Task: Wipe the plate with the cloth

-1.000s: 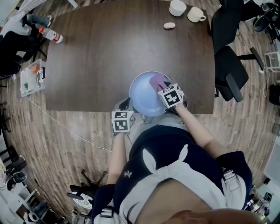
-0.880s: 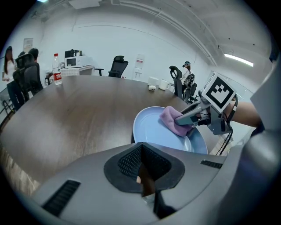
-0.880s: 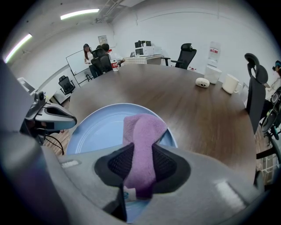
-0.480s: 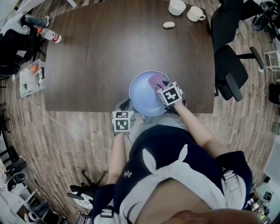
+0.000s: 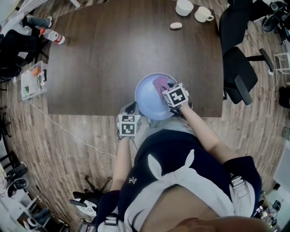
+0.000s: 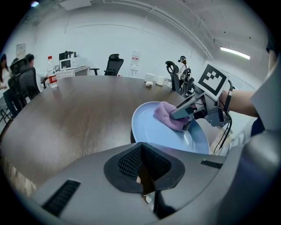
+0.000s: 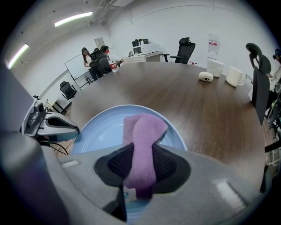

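Plate, pale blue, sits at the near edge of the dark wooden table, just below the middle of my head view. Its lower rim reaches past the table edge toward me.

My left gripper comes in from the lower left and meets the plate's lower-left rim. In the left gripper view its two black pads stand almost together with a pale sliver in the narrow slot between them. I read it as clenched on that rim.

My right gripper reaches in from the lower right over the plate's upper-right part. It is clamped on the purple cloth. In the right gripper view the folded cloth runs up between both pads, spreads out beyond the fingertips and lies on the plate's inner surface. In the left gripper view the plate looks tilted, and the cloth is pressed against its far side.

At the top right of the head view, well apart from the plate, a white cup and a white mug stand side by side. A small pale object lies near them, lower left. A clear bottle with a red band stands at the table's upper-left corner. A black office chair stands beside the table's right edge.
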Demonstrator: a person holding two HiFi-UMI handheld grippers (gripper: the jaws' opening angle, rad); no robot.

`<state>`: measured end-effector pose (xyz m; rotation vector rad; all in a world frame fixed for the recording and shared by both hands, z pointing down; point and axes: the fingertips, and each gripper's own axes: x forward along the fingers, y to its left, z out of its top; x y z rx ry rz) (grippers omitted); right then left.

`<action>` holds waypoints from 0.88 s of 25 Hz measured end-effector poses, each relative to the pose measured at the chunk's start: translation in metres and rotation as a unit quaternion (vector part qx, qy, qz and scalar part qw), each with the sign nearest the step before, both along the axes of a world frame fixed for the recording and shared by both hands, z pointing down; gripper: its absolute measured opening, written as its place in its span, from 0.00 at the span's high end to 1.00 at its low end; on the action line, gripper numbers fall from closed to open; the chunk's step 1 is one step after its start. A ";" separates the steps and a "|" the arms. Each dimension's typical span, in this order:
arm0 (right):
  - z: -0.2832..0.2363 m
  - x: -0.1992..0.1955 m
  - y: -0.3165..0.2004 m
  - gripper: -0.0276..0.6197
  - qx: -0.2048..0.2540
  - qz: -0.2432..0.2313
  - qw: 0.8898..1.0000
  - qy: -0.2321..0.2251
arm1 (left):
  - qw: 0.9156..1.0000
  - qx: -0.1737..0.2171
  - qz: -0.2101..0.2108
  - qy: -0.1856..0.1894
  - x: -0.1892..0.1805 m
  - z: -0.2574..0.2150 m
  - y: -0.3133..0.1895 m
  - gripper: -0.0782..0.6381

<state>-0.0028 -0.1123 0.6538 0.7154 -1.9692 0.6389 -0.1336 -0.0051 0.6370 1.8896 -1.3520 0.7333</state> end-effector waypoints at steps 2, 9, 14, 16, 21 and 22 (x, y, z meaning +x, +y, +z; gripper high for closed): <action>-0.001 -0.002 0.000 0.78 -0.001 0.000 1.000 0.000 | 1.000 -0.002 0.003 0.000 0.001 -0.002 0.000 0.88; 0.000 -0.009 0.002 0.78 -0.012 -0.002 1.000 0.003 | 1.000 -0.003 0.001 0.009 0.000 -0.001 0.002 0.88; 0.001 -0.016 0.000 0.78 -0.014 -0.005 1.000 0.001 | 1.000 -0.002 0.007 0.012 0.000 -0.001 0.001 0.88; 0.001 -0.017 -0.001 0.78 -0.015 -0.007 1.000 0.002 | 1.000 0.000 0.008 0.011 0.000 -0.001 0.000 0.88; 0.000 -0.023 -0.001 0.78 -0.016 -0.010 1.000 0.000 | 1.000 0.002 0.011 0.013 -0.001 -0.002 0.000 0.88; 0.000 -0.025 -0.001 0.78 -0.017 -0.012 1.000 0.000 | 1.000 0.002 0.012 0.013 -0.002 -0.002 0.000 0.88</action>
